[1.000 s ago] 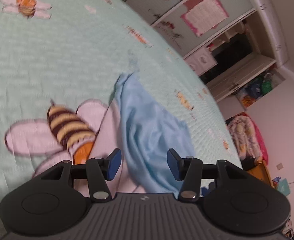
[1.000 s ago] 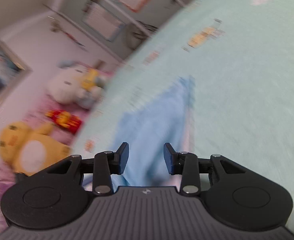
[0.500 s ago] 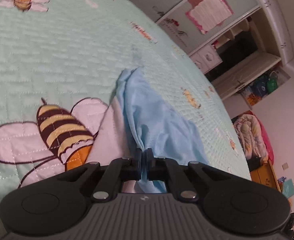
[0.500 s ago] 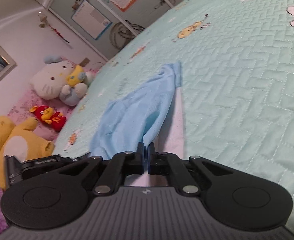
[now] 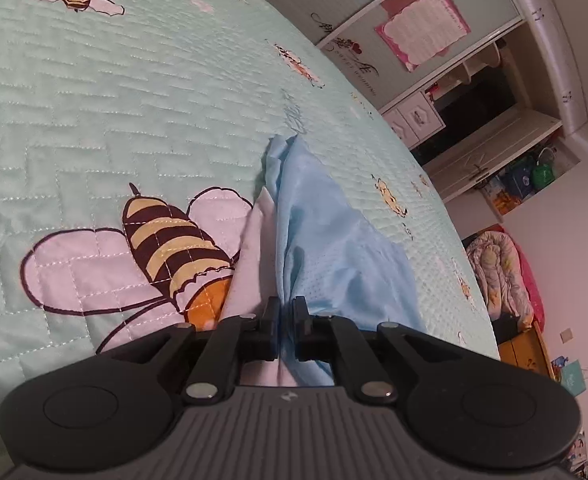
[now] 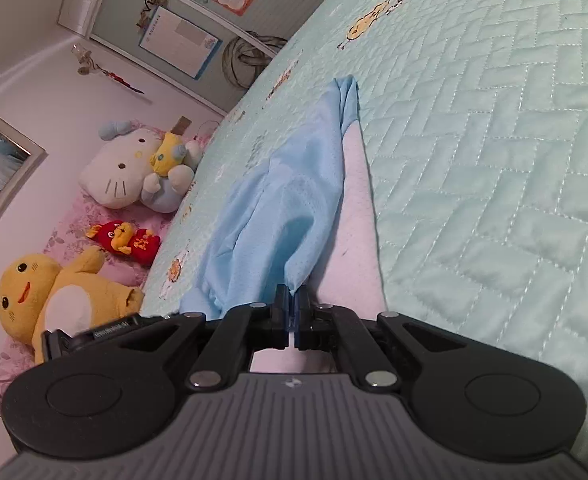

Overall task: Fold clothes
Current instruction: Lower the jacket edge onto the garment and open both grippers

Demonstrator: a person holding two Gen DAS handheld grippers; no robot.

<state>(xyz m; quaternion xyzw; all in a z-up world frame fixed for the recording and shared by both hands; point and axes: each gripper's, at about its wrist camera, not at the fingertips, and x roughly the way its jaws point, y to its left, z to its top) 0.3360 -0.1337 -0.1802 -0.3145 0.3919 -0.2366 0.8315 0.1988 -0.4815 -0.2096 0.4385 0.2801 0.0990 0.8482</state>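
A light blue garment [image 5: 334,232] with a pale pink underside [image 5: 253,256] lies stretched in a long ridge on the bed. In the left wrist view my left gripper [image 5: 285,304] pinches its near edge. The jaws are opening slightly, with cloth still pressed between the pads. The right wrist view shows the same blue garment [image 6: 277,208] running away from me, its pale side [image 6: 358,216] to the right. There my right gripper [image 6: 293,292] is shut on the near edge, with a fold of blue cloth rising from the tips.
A mint quilted bedspread [image 5: 93,120] with a large bee patch [image 5: 173,240] lies under the garment. Plush toys, a white cat [image 6: 125,176] and a yellow duck [image 6: 53,292], sit beyond the bed's left edge. A wardrobe with drawers [image 5: 474,100] stands past the far side.
Both grippers were open a second ago with the garment's edge between their fingers. They have since closed on it. The right gripper has sunk a little toward the bed.
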